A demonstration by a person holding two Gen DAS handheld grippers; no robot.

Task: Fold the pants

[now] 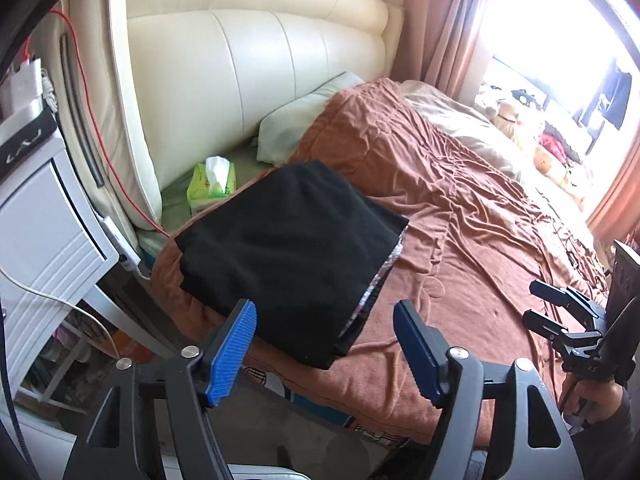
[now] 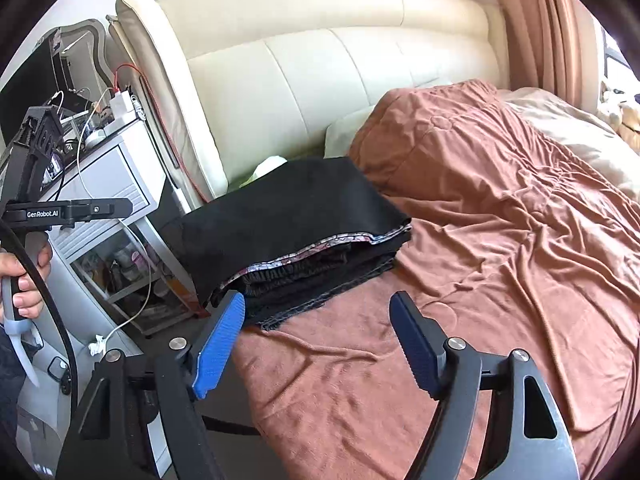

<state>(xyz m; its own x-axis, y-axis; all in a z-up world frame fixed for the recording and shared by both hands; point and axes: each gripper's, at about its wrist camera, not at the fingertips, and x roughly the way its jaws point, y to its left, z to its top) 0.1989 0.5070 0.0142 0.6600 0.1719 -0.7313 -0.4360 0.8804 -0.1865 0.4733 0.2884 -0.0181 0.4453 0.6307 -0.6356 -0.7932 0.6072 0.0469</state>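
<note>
Fingers of left gripper [image 1: 325, 350] and right gripper [image 2: 318, 344] spread wide, holding nothing, black pants [image 1: 288, 256] lying folded in a compact stack just ahead on the brown blanket [image 2: 500, 240]; fold looks finished, so withdraw straight back without snagging the hem.

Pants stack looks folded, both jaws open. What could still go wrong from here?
1. The black pants sit near the corner of the brown blanket, beside the drop to the floor; a nudge could slide them off.
2. Layer edges at the open side look uneven; another grab may undo the fold.
3. The left gripper hangs close to the stack and could snag it.
</note>
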